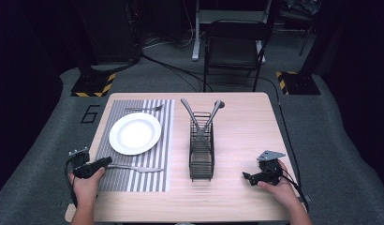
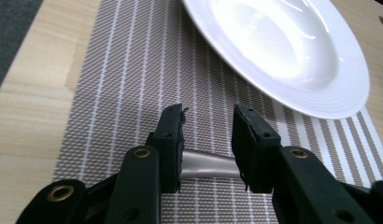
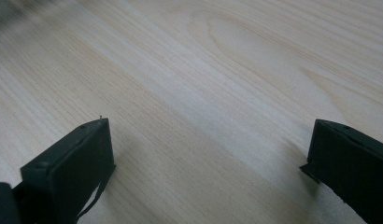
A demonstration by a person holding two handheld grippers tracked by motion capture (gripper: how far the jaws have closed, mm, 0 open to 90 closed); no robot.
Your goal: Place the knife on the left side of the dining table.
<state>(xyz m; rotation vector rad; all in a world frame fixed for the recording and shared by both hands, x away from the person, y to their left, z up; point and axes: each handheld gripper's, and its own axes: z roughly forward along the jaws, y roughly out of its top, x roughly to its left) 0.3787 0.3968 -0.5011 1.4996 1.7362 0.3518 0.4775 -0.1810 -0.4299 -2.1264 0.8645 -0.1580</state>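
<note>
Two claws work at the near side of the wooden bench (image 1: 237, 197), one at each lower corner. The left claw (image 1: 106, 161) lies low over the near left part of the striped placemat (image 1: 148, 183), close to the mat's left edge, and its jaws stand on either side of the handle end of a metal fork (image 1: 134, 168); in the left gripper view the left claw (image 2: 208, 140) has its pads (image 2: 173, 140) close beside the fork handle (image 2: 206, 165), though a sliver of gap shows on each side, so I cannot tell whether they grip it. The fork lies flat on the mat, just near of the white plate (image 1: 135, 133), tines pointing toward the wire cutlery caddy (image 1: 201, 150). A second fork (image 1: 144, 108) lies along the mat's far edge, beyond the plate. The caddy stands upright just past the mat's right edge, near the middle of the bench, with two utensil handles (image 1: 199, 115) leaning out of its far end. The right claw (image 1: 247, 177) rests well apart from the caddy, near the bench's right edge, with bare wood between them; in the right gripper view the right claw (image 3: 208, 158) has its jaws spread wide over bare bench (image 3: 217, 70), holding nothing. Open bench runs from the caddy to the far right corner.
</note>
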